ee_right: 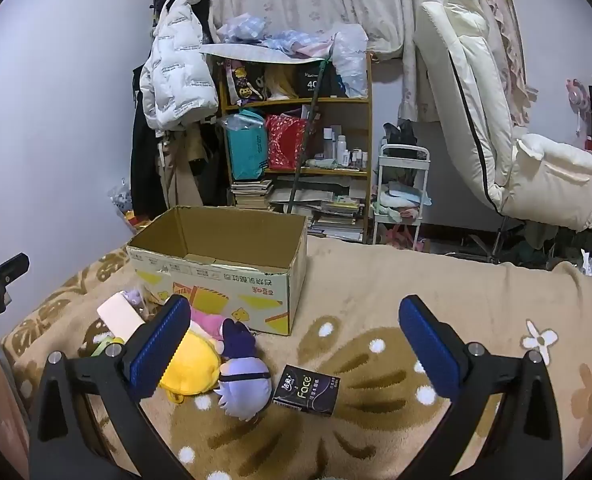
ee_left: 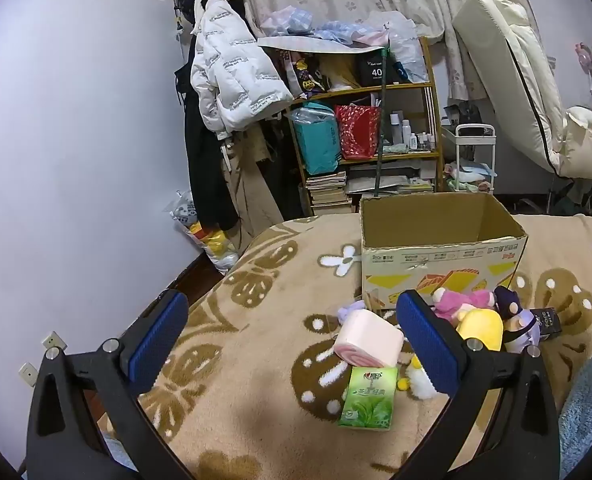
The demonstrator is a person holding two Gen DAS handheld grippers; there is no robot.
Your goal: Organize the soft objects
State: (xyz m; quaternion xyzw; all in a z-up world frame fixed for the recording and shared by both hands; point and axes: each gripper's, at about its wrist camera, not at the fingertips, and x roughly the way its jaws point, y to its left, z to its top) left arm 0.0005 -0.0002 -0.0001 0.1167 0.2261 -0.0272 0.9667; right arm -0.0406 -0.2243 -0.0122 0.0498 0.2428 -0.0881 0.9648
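Both hand-held grippers, left (ee_left: 292,338) and right (ee_right: 296,340), gape above toys.

Cluttered bookshelf (ee_right: 296,140), white jacket (ee_left: 232,76), cream chair (ee_right: 496,120).

Both grippers spread wide, holding nothing.

In the left wrist view the left gripper (ee_left: 292,340) has its jaws far apart: one blue ribbed pad (ee_left: 158,342) sits at about 8 o'clock and the other at about 4 o'clock, each on a black arm rising from the lower corners. In the right wrist view the right gripper (ee_right: 296,346) stands the same way, jaws wide, one blue pad (ee_right: 428,346) at about 4 o'clock and its partner at 8 o'clock. Black parts of the left gripper show at the 9 o'clock edge of the right view. Both point forward and slightly downward.
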